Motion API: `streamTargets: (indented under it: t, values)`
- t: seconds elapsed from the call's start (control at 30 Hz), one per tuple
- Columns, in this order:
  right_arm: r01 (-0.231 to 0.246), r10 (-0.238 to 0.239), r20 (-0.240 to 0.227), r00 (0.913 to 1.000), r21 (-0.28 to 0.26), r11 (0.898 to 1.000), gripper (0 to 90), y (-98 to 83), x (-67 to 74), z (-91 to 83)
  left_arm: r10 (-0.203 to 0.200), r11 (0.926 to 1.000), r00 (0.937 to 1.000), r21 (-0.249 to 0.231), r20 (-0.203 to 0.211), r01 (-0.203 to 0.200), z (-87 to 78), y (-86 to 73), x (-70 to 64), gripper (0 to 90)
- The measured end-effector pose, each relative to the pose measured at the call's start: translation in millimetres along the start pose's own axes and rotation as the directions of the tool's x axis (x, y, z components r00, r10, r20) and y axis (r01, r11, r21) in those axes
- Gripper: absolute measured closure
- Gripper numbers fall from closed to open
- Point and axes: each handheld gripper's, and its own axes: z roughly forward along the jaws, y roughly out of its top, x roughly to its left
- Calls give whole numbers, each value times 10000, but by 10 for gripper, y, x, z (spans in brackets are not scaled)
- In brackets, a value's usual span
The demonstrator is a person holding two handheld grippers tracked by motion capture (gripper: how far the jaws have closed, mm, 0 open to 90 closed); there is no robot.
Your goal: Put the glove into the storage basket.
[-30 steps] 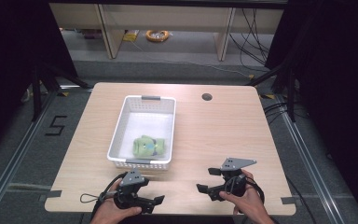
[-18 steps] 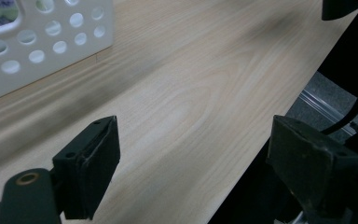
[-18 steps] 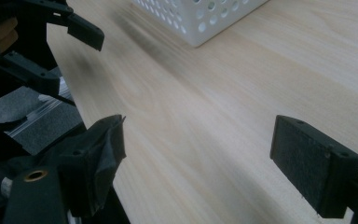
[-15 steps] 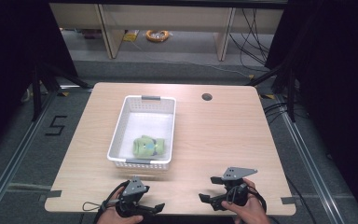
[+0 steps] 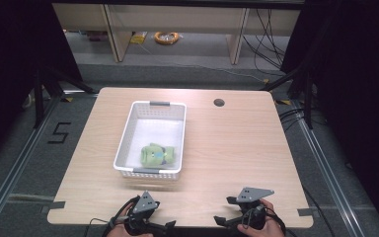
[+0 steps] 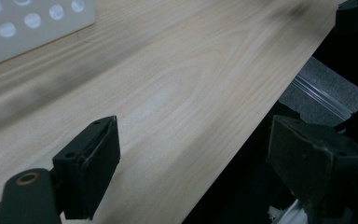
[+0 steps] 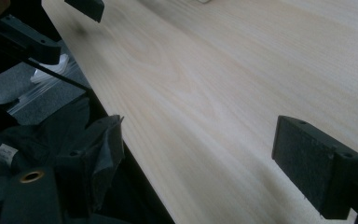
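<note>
A white perforated basket point(image 5: 128, 140) sits left of centre on the wooden table point(image 5: 237, 148). A green plush toy point(image 5: 157, 154) lies inside it at the near end. My left gripper point(image 5: 159, 225) is at the table's near edge, left of centre, held by a hand. In the left gripper view its jaws point(image 6: 200, 163) are wide open over the table edge, with nothing between them. My right gripper point(image 5: 225, 211) is at the near edge to the right. Its jaws point(image 7: 205, 163) are also open and empty, low over bare wood.
A basket corner point(image 6: 28, 23) shows at the top left of the left gripper view. The other gripper point(image 7: 28, 37) appears at the top left of the right gripper view. A round cable hole point(image 5: 219, 102) lies at the table's far side. Floor and shelving lie beyond.
Both grippers have drawn back toward the near edge of the table, away from the basket. The basket and the toy have not moved.
</note>
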Motion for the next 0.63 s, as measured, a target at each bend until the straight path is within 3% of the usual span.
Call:
streamTargets:
  t: [0.03,0.07,0.17,0.2,0.23,0.33,0.4,0.53,0.63]
  values:
    - [246,-246,87,9997,-48,9997,175,-8,-21,2,274,9995,9996,176,-67,-273,-8,2,19,163]
    - [168,-167,89,9998,-70,9998,175,-17,-17,4,-92,9999,9999,-89,40,92,14,-3,-7,163]
    - [298,-298,-53,9995,18,9996,175,-28,-41,15,77,10000,10000,39,45,-77,14,-1,3,163]
    - [101,-102,141,9998,51,9999,175,-32,-30,5,174,9998,9998,138,34,-174,8,0,10,163]
    - [193,-193,174,9997,7,9998,175,-32,-40,5,202,9997,9998,151,44,-202,8,0,11,163]
    - [274,-275,145,9995,78,9996,175,-33,-42,12,-37,9999,10000,101,35,37,21,-6,-3,163]
    - [274,-276,143,9995,106,9996,175,-33,-32,18,90,9998,9999,194,-84,-88,20,-4,6,163]
    - [-58,58,19,10000,216,9998,175,-38,-10,15,149,9998,9999,106,-29,-149,16,0,7,163]
    - [326,-326,14,9995,77,9994,175,-34,-55,22,98,9999,10000,85,18,-98,17,1,4,163]
